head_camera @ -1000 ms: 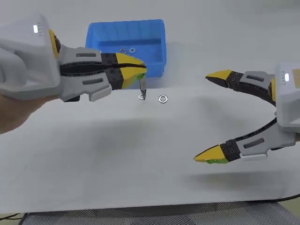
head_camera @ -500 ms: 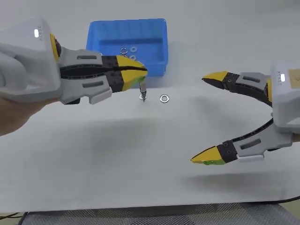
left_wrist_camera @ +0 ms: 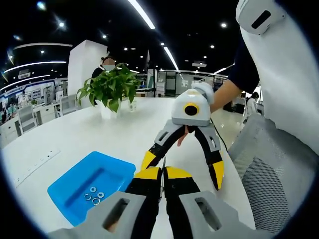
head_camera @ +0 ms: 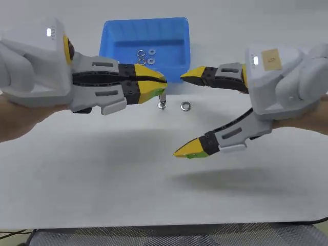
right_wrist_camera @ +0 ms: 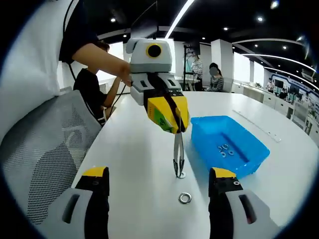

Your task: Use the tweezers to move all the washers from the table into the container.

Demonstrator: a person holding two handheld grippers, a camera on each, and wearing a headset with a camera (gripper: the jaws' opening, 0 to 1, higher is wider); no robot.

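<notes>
On white table [head_camera: 102, 169]: blue container [head_camera: 171, 43], washer [head_camera: 185, 106] nearby; potted plant [left_wrist_camera: 110, 89] beyond.

left tongs [left_wrist_camera: 162, 173] clamped on tweezers [left_wrist_camera: 162, 163], blue container [left_wrist_camera: 75, 191] with washers [left_wrist_camera: 94, 195] lower left; right tongs [left_wrist_camera: 183, 168] spread opposite

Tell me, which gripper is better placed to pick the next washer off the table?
Left, most likely: the left gripper is shut on the tweezers, whose tips rest at a washer; the right gripper is open and empty.

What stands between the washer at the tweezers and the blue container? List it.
Nothing visible does: bare table lies between that washer and the container, whose near wall faces it.
</notes>
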